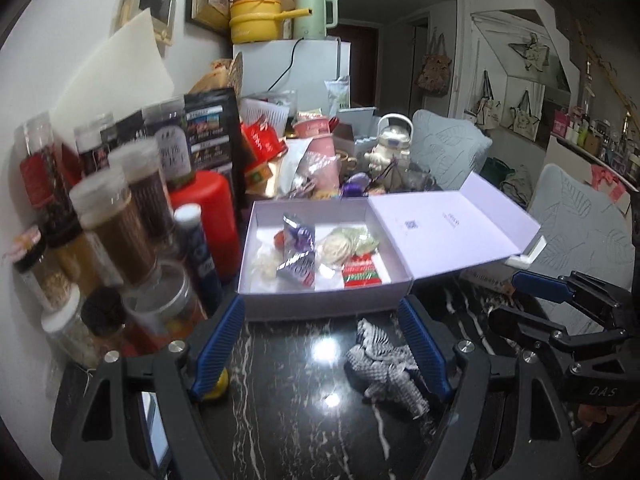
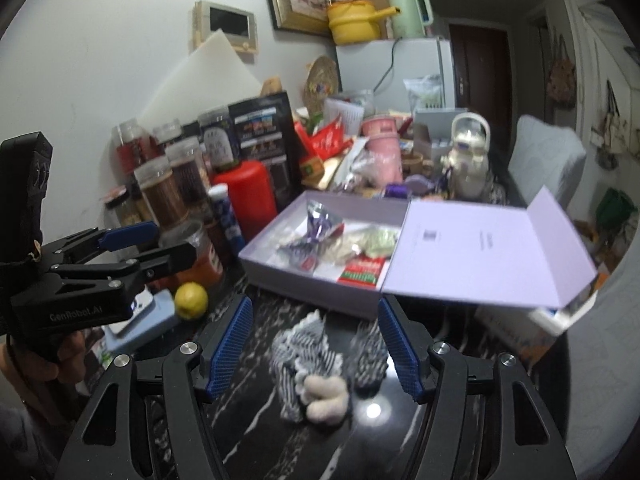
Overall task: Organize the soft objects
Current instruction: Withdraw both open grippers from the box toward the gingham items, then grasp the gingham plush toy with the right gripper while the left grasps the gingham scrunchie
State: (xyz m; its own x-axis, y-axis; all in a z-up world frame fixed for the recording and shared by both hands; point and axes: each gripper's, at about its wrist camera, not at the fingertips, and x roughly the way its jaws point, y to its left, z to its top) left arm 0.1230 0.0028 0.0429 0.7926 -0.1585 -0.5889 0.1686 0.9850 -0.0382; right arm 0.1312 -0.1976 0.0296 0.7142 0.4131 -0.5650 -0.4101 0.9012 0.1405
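The right hand-held gripper (image 2: 314, 346) hangs with jaws apart and empty, framing the striped sock (image 2: 308, 354) on the counter (image 2: 256, 420) just before the box (image 2: 316, 284). The left hand-held gripper (image 1: 320, 348) gapes too. Best pinch the bunched middle squarely.

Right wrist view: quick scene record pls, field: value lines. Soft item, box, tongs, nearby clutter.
soft item: black-and-white striped knitted fabric piece with a cream fuzzy part, lying on the black marble-pattern tabletop
box: open pale lilac cardboard box, lid folded out to its right, holding foil packets and a red-green packet
right tongs: open, straddling the fabric, not pressing it
left tongs: open, nothing gripped
nearby: yellow lemon left of the fabric; spice jars behind it
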